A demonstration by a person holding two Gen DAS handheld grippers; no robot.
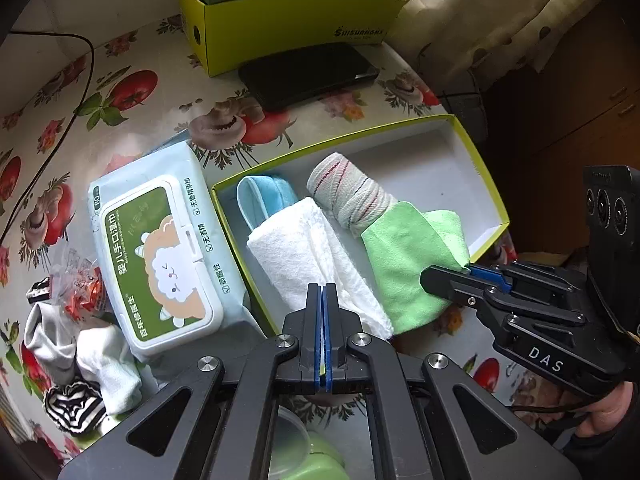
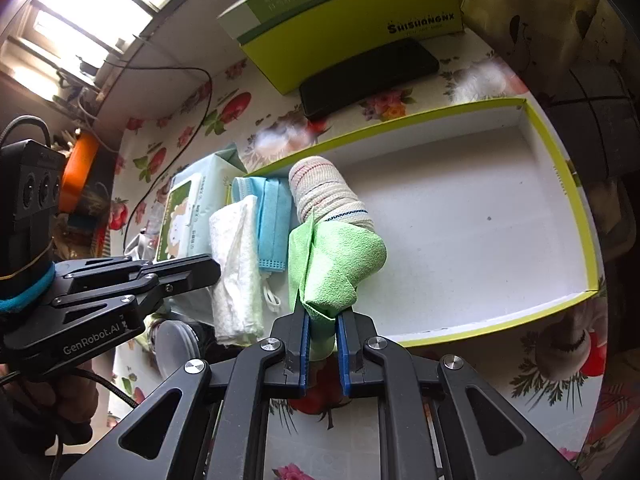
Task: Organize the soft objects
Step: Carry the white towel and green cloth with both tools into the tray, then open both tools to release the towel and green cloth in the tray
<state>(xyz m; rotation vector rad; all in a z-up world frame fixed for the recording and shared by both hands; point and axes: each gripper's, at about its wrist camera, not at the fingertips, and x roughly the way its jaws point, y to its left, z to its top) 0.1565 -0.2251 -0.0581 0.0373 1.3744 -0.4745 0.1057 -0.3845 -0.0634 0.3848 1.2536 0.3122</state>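
Note:
A shallow box with a yellow-green rim (image 1: pixel 478 152) (image 2: pixel 560 168) holds a blue face mask (image 1: pixel 264 196) (image 2: pixel 274 216), a folded white towel (image 1: pixel 304 248) (image 2: pixel 236 268) and a rolled striped bandage (image 1: pixel 348 192) (image 2: pixel 328 196) side by side. A green cloth (image 1: pixel 404 264) (image 2: pixel 336 260) lies against the roll and drapes over the box's near rim. My right gripper (image 2: pixel 322 320) (image 1: pixel 444 280) is shut on the cloth's near end. My left gripper (image 1: pixel 323 294) (image 2: pixel 214 270) is shut and empty, its tips just above the white towel's near end.
A pack of wet wipes (image 1: pixel 160 260) (image 2: pixel 182 208) lies left of the box. Loose socks (image 1: pixel 80 360) are heaped further left. At the back stand a yellow-green carton (image 1: pixel 288 28) and a black flat case (image 1: pixel 308 72). A cable (image 1: pixel 86 80) crosses the flowered tablecloth.

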